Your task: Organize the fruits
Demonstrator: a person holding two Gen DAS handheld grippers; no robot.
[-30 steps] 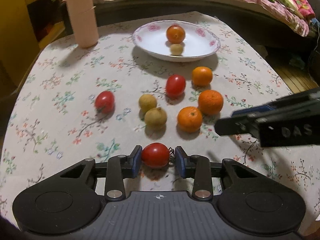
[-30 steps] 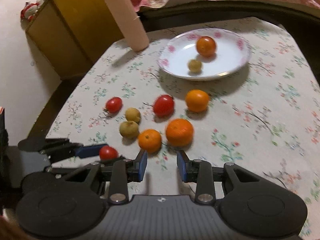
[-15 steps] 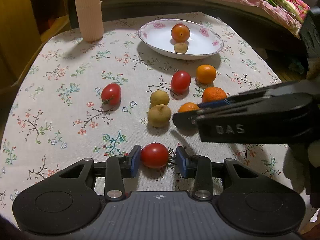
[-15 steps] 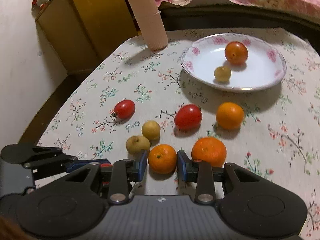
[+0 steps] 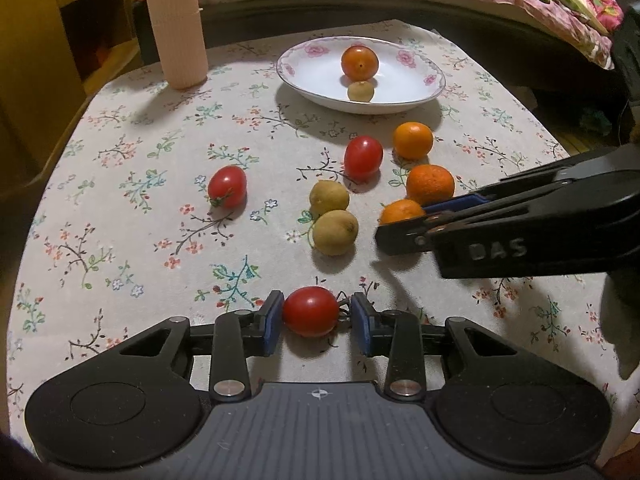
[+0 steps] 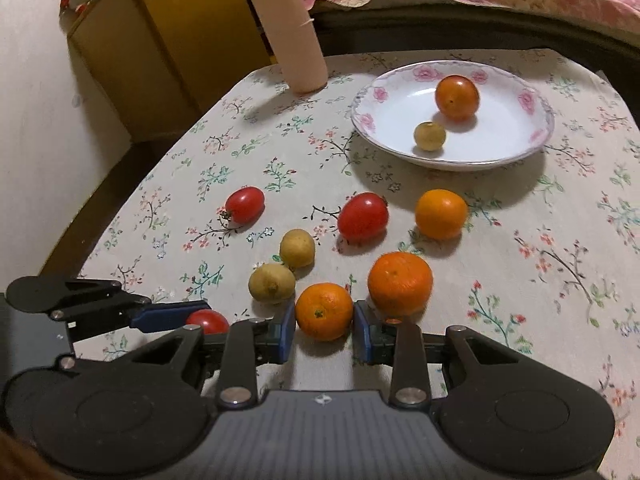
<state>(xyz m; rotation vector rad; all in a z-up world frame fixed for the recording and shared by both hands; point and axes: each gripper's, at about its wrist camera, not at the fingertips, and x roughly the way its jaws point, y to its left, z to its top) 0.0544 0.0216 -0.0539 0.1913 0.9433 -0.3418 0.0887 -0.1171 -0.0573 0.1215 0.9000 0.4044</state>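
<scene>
- Bracketing a red tomato (image 5: 310,311) on the worktop (image 5: 120,240), my left hand-held gripper (image 5: 316,318) has a gap at its right pad, so no grip
- My right hand-held gripper (image 6: 324,326) clamps a small orange (image 6: 324,311) near the plate (image 6: 384,136)

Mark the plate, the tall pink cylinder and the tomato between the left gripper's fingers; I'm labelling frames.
plate (image 5: 434,80), left wrist view, bare right rim.
pink cylinder (image 6: 290,36), right wrist view, middle of its side.
tomato (image 5: 310,311), left wrist view, centre of its skin.
</scene>
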